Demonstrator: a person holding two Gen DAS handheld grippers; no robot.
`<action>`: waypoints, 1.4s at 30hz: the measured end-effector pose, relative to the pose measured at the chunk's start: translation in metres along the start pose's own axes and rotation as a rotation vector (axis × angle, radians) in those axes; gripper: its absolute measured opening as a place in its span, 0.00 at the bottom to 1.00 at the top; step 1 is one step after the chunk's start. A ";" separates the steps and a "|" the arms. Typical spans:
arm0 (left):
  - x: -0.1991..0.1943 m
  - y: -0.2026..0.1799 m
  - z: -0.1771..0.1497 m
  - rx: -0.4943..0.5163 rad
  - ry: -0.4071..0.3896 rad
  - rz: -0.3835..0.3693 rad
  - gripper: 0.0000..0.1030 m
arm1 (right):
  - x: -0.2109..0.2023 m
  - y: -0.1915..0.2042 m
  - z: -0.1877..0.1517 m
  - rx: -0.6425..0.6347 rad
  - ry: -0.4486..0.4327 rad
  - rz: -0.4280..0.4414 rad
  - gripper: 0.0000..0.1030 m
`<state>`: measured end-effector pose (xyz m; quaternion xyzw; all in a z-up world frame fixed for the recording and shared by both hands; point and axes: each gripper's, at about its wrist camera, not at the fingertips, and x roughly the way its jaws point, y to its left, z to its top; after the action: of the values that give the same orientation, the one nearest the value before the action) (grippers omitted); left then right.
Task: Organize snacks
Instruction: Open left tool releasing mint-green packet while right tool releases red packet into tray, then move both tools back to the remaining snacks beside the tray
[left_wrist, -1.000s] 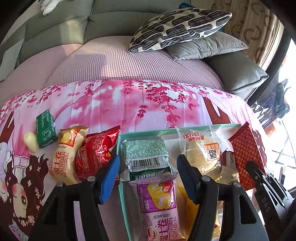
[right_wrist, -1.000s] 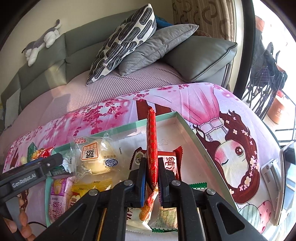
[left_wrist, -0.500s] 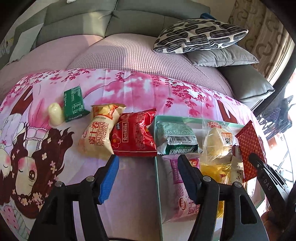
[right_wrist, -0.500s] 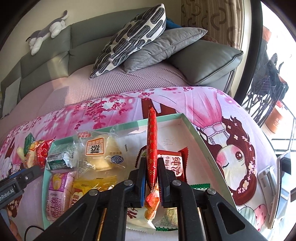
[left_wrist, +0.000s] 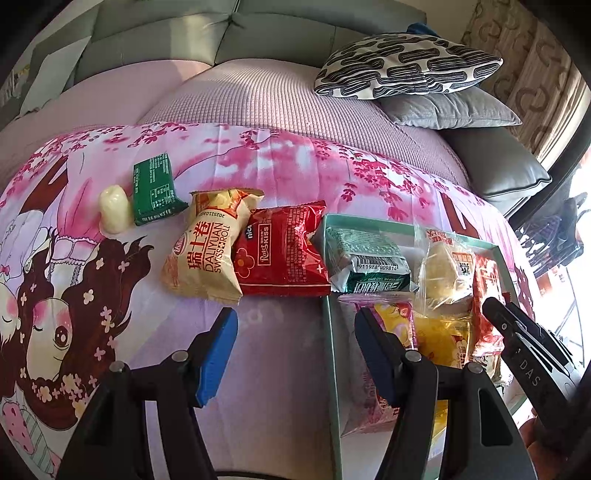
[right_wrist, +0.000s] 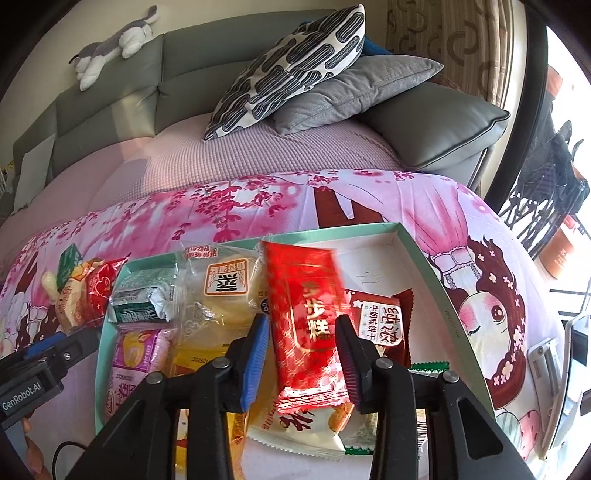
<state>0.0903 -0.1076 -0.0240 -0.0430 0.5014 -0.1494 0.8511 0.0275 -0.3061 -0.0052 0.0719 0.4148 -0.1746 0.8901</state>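
A mint-green box (right_wrist: 436, 277) on the pink cloth holds several snack packs. My right gripper (right_wrist: 303, 354) is open above it, and a red pack (right_wrist: 306, 325) lies flat between its fingers, blurred. My left gripper (left_wrist: 295, 350) is open and empty, low over the cloth at the box's left wall (left_wrist: 330, 332). Beyond it lie a red Kiss pack (left_wrist: 284, 254) and a beige Swiss roll pack (left_wrist: 207, 254), side by side left of the box. Farther left are a green packet (left_wrist: 155, 188) and a small cream-coloured piece (left_wrist: 113, 214).
The cloth covers a surface in front of a grey sofa with a patterned pillow (right_wrist: 291, 62) and grey cushions (right_wrist: 436, 129). A plush toy (right_wrist: 110, 44) lies on the sofa back. A phone-like device (right_wrist: 550, 369) sits at the right edge.
My right gripper has opened and the red pack, held upright edge-on before, now lies flat in the box. My left gripper has moved left from over the box to the cloth beside it.
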 end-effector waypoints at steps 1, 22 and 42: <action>0.000 0.001 0.000 -0.001 0.002 0.002 0.65 | 0.000 0.001 0.000 -0.001 0.001 0.003 0.49; -0.005 0.014 0.001 -0.004 -0.030 0.074 0.82 | -0.001 -0.001 -0.001 0.058 0.000 0.032 0.85; -0.012 0.019 0.004 0.032 -0.103 0.152 0.96 | -0.017 -0.004 0.004 0.094 -0.065 0.055 1.00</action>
<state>0.0922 -0.0867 -0.0166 0.0009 0.4563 -0.0901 0.8853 0.0188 -0.3069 0.0102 0.1192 0.3750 -0.1715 0.9032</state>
